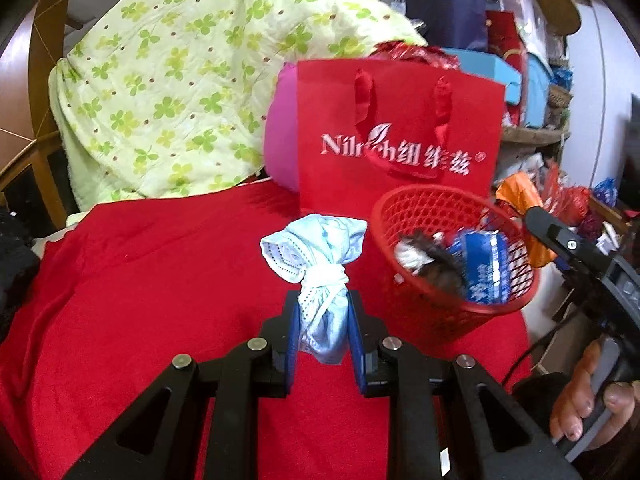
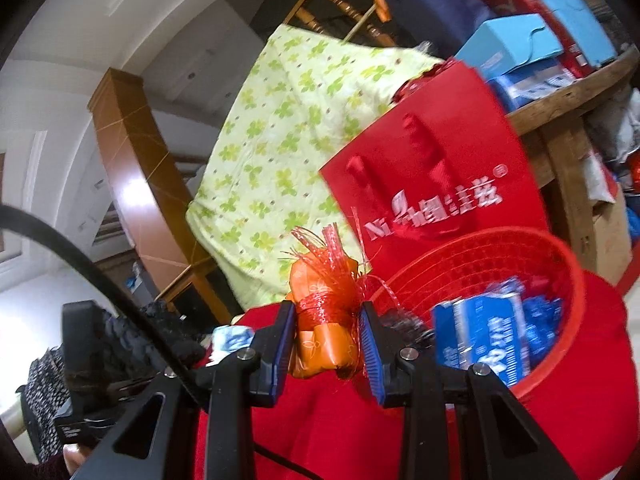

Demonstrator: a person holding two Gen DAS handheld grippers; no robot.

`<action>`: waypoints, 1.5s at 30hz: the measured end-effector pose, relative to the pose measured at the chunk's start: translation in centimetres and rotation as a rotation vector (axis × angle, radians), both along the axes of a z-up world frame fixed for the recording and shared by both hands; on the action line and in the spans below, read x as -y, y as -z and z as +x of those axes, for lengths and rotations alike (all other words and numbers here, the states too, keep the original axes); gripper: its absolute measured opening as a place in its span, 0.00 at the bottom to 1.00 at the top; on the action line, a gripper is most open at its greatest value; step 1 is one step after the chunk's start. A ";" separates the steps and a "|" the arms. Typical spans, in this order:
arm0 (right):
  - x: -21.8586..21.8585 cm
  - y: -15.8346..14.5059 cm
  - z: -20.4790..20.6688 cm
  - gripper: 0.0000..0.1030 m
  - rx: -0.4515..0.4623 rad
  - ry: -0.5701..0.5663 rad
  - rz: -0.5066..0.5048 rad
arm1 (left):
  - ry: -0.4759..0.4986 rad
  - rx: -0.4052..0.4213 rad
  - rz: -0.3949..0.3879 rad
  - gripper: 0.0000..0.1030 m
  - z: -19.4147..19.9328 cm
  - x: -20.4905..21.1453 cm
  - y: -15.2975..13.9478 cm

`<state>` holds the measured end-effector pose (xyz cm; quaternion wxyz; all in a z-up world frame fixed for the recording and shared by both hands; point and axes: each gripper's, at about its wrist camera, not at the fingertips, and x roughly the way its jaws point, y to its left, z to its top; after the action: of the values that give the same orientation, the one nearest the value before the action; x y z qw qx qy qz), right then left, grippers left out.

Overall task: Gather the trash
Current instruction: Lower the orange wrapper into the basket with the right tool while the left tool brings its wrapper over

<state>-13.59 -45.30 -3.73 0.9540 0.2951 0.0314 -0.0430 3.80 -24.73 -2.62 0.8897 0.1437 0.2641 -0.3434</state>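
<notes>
Over red cloth (image 1: 140,280): left claw (image 1: 324,320) clamps blue mask bundle (image 1: 320,256), right claw (image 2: 328,332) orange wrapper (image 2: 320,344)

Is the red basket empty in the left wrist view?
No, the red basket already holds a blue packet and other crumpled scraps.

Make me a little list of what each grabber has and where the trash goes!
left gripper: jaws shut on the blue face mask bundle, tied with its white strap
right gripper: jaws shut on the orange wrapper bundle, tied with red ribbon
trash bin: red mesh basket on the red cloth
already in the basket: blue carton, other scraps
behind the basket: red paper bag, upright
further back: green clover quilt
</notes>
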 end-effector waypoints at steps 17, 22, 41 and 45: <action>5.1 -1.7 0.7 0.34 0.016 0.086 0.049 | 0.086 0.064 -0.014 0.24 -1.3 4.5 -1.7; 7.6 -4.3 3.0 0.35 -0.009 0.078 0.056 | 0.087 0.091 -0.022 0.24 -1.1 6.3 -2.8; 9.4 -0.4 1.1 0.35 -0.092 0.123 0.017 | 0.083 0.041 -0.001 0.24 -0.6 11.8 -0.4; 9.2 -0.4 1.3 0.35 -0.090 0.115 0.013 | 0.088 0.033 0.005 0.24 -0.5 12.0 -0.3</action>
<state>-12.31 -54.49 -3.33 0.9457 0.3003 0.0574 -0.1106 3.27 -36.75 -2.37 0.8776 0.1631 0.2437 -0.3792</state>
